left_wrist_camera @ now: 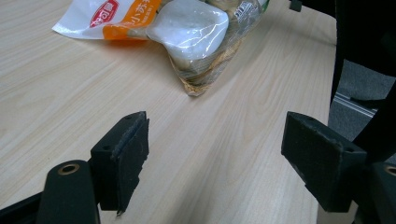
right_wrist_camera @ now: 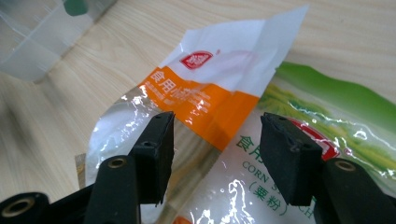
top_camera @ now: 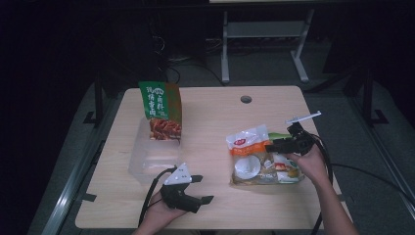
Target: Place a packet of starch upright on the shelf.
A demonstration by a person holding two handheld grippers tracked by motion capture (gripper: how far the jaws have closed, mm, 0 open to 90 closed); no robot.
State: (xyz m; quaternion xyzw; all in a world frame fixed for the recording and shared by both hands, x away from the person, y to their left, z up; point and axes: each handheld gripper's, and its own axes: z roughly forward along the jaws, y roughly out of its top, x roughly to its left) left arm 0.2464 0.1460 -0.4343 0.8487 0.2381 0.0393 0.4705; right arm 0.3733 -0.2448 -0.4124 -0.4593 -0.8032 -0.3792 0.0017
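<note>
The room is dark. A light wooden table [top_camera: 210,107] stands on grey floor [top_camera: 342,122]. Behind it are white metal legs [top_camera: 225,44] of another desk.

Orange-white bag [right_wrist_camera: 205,98]: clear plastic w/ white top, red logo, orange band w/ white characters; white powdery lump visible thru the film; lies flat on the wooden table [top_camera: 210,117], right half, top edge pointing toward table centre; slightly crumpled, glossy. Corn starch bag [right_wrist_camera: 289,154]: clear/white film, green-yellow print at one end, green characters plus "CORN" lettering, red oval logo; lies flat just beside the orange-white bag, touching and partly overlapping it; which one is on top can't tell; both sealed as far as visible.
</note>
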